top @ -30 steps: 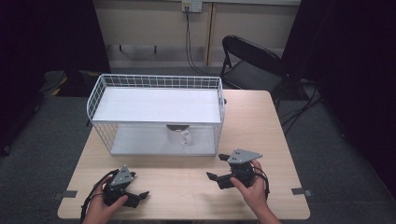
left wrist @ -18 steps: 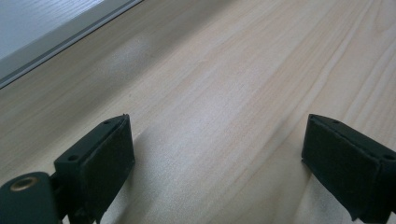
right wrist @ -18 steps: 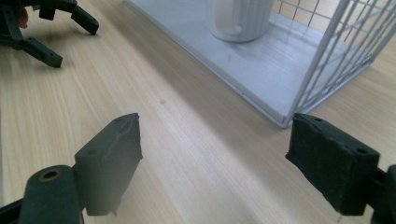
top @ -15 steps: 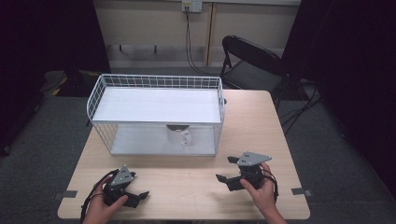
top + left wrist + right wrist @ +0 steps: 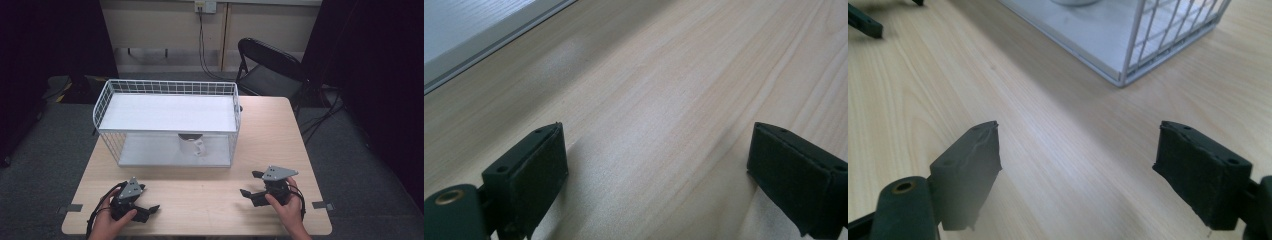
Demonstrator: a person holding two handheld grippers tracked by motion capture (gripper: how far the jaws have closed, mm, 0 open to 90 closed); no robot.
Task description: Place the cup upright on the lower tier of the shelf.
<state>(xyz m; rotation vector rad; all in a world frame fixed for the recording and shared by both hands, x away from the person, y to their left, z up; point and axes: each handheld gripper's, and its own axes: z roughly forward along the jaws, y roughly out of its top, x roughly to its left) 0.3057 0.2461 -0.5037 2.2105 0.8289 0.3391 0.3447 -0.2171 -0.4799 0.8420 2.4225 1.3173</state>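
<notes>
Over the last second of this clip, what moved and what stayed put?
The right gripper drew back toward the person's edge of the table and a little to the right, jaws open and empty throughout. The left gripper stayed where it was, open. The mug in the wire rack has not moved; nothing was grasped or released.

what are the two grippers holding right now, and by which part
Nothing. The left gripper and right gripper both rest open over bare table; the mug sits untouched inside the wire rack.
</notes>
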